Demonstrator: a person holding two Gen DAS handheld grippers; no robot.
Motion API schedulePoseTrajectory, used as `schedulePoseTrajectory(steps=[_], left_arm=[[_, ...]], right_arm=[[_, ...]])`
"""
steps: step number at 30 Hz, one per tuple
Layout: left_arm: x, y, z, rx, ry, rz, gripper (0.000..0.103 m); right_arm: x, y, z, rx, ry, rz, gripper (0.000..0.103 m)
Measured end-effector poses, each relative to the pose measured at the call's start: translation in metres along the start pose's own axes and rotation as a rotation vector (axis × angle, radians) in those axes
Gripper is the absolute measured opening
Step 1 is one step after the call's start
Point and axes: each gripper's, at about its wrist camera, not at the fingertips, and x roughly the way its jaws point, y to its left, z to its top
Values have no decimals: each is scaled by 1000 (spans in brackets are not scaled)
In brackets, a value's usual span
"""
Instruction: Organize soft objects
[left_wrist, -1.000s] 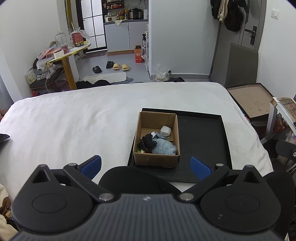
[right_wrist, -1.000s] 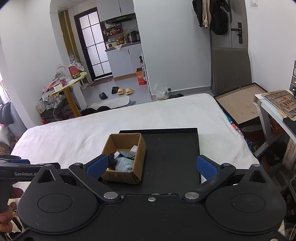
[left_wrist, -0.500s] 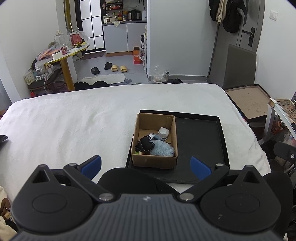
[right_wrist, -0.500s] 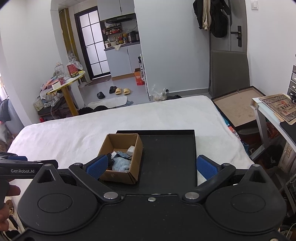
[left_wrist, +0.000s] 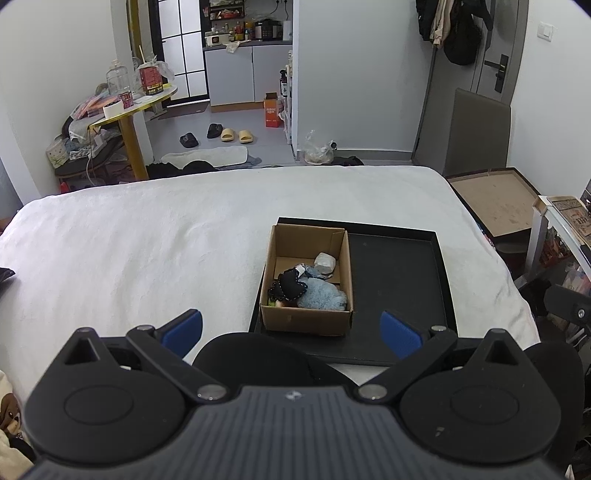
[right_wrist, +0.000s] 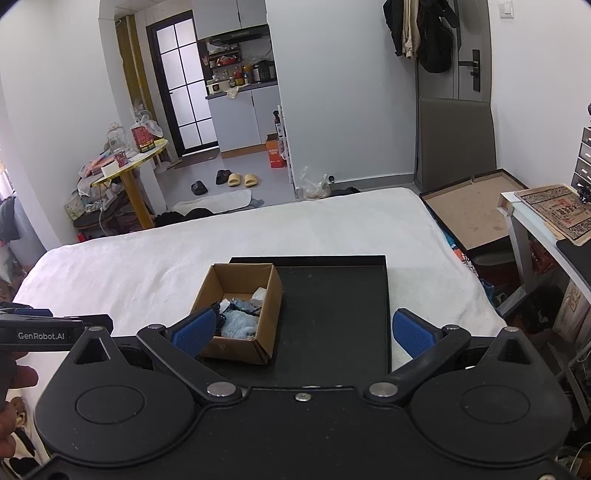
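- The bed (left_wrist: 147, 251) is covered in white cloth with a soft, matt nap.
- The tray (left_wrist: 399, 280) is finished in matt black, faintly dusty.
- The box (left_wrist: 306, 319) is made of plain brown cardboard, matt.
- A fluffy blue plush (left_wrist: 321, 297) and a stitched black fabric piece (left_wrist: 290, 284) are seen inside, at 6 o'clock.
- The left gripper (left_wrist: 291, 328) is moulded in matt black plastic with textured blue pads (left_wrist: 400, 332) and metal pivots.
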Motion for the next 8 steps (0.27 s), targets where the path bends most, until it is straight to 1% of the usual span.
schedulePoseTrajectory(steps=[3,5,8], left_arm=[[-1,0,-3,8,-12,1,102],[-1,-2,-5,8,-22,15,102],[2,-2,-5,6,-6,-11,102]], right_arm=[[1,-1,0,1,0,-3,103],[1,0,-1,0,1,-6,103],[1,0,-2,0,3,-9,103]])
